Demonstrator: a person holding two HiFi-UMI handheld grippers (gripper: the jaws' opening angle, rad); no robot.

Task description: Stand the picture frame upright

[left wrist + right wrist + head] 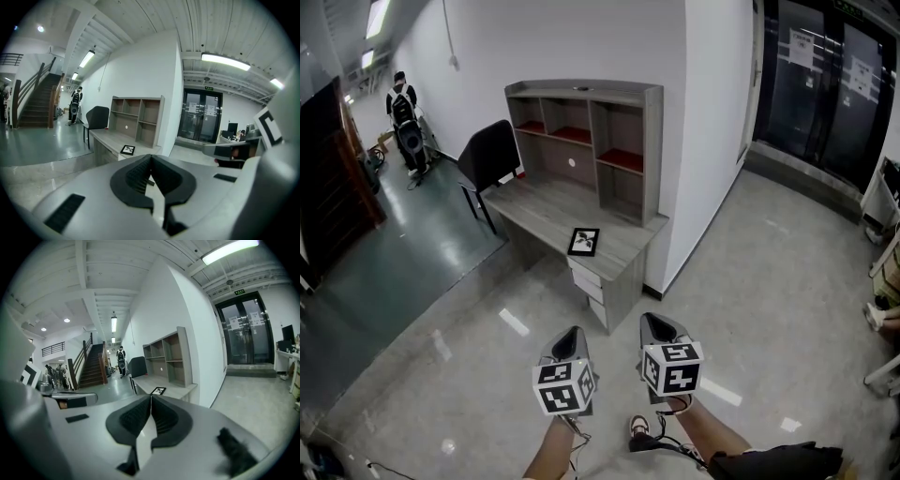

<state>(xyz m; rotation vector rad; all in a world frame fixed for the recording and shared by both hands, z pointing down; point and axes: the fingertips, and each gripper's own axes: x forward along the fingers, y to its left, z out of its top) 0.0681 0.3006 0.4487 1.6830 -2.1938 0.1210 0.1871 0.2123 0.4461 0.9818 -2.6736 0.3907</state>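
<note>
**Frame flat on the counter, both tools empty and well short of it**

The picture frame [583,241] lies flat, face up, on the grey wooden counter [534,206], near the counter's front edge and close to its right end. It sits just in front of the open shelf unit [623,122] that stands along the back of the counter, and above the drawers [587,279]. A dark chair [487,155] stands at the counter's far left end.

The left tool [571,332] and the right tool [653,320] are held side by side over the pale floor [750,281], well apart from the counter, both pointing toward it. In the left gripper view the left tool's ribbed pads [140,173] are pressed together with nothing between them. The right gripper view shows the right tool likewise closed on nothing.

A person [401,98] stands far off down the hall, and dark glass doors [825,84] fill the wall at the right.
</note>
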